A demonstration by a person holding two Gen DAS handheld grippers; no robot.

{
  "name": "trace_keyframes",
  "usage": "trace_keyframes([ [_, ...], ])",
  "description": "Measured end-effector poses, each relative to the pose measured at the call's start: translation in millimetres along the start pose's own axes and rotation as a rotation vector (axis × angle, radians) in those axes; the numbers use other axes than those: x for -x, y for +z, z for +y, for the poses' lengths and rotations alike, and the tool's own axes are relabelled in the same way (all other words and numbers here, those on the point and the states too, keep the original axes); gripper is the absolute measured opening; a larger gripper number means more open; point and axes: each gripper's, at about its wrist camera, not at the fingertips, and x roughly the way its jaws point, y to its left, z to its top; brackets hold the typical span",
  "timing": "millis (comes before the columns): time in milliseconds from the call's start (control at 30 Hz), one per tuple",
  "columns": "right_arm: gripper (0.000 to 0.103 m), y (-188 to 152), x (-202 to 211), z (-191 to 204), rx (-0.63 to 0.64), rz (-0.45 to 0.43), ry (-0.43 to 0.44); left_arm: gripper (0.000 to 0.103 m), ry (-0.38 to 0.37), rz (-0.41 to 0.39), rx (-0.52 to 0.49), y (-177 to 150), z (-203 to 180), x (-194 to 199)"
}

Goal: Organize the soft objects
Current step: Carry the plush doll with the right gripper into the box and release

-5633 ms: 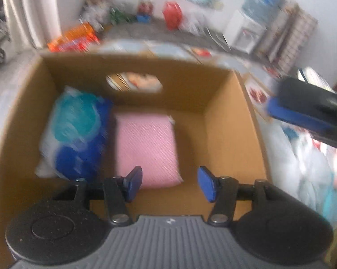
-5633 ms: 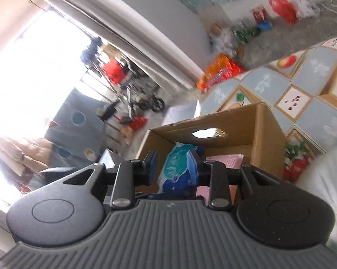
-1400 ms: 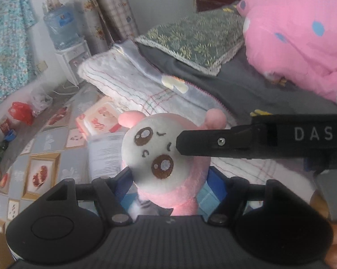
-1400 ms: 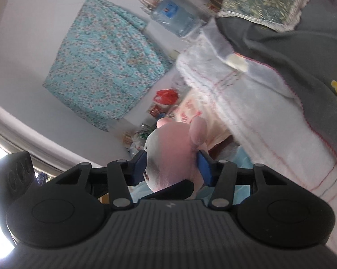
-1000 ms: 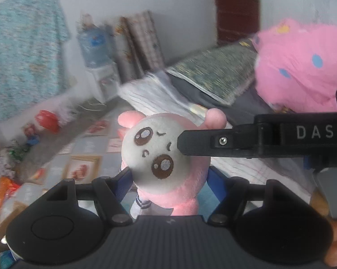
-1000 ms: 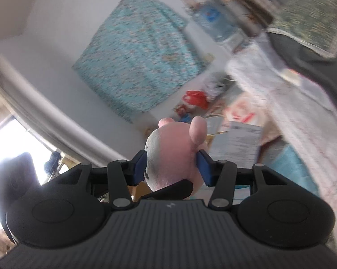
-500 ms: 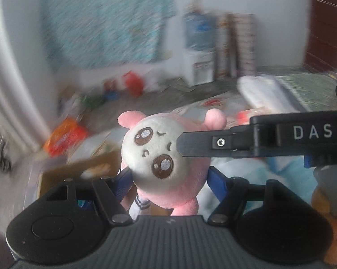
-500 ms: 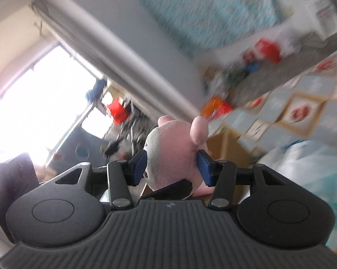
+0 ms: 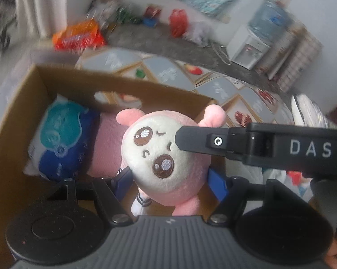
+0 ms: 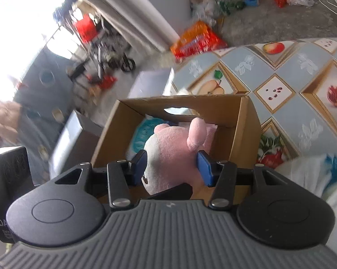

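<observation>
Both claws are clamped on one plush (image 9: 166, 157): the left claw (image 9: 168, 179) pinches it low, at the neck under the round head, and the right claw (image 10: 171, 164) squeezes the head from the side, its blue pads sunk into the pink fur. Neither grip has shifted over the last moments; what has changed is the backdrop. A second ago a bed and a wall stood behind the toy, and now the open box (image 9: 16, 121) lies directly beyond and below it. That suggests the carry is nearly over and only the lowering and letting go remain. Just past the plush, inside the box, a pink pad (image 9: 105, 148) sits against a blue pack (image 9: 61, 139) on its far-left side, leaving bare cardboard floor nearer the claws. Both claws tilt steeply down toward the opening, the right one crossing in front of the left claw's camera from the side. Outside the box, the patterned mat (image 10: 303, 71) spreads away to the right.
</observation>
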Motion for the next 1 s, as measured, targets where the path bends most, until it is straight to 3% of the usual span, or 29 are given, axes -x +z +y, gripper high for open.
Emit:
trace_keyframes([
  [233, 0.049, 33, -24, -17, 0.085, 0.01, -0.097, 0.074, -0.063, 0.051, 0.16, 11, 11, -34],
  [500, 0.049, 46, -25, -36, 0.082, -0.108, -0.062, 0.077, -0.101, 0.045, 0.223, 17, 15, -47],
  [800, 0.049, 31, 29, -59, 0.01, -0.255, 0.042, 0.08, -0.124, -0.005, 0.232, 14, 15, -24],
  [1000, 0.05, 0, 90, -65, 0.028, -0.307, 0.031, 0.085, -0.127, -0.087, 0.17, 1, -5, 11],
])
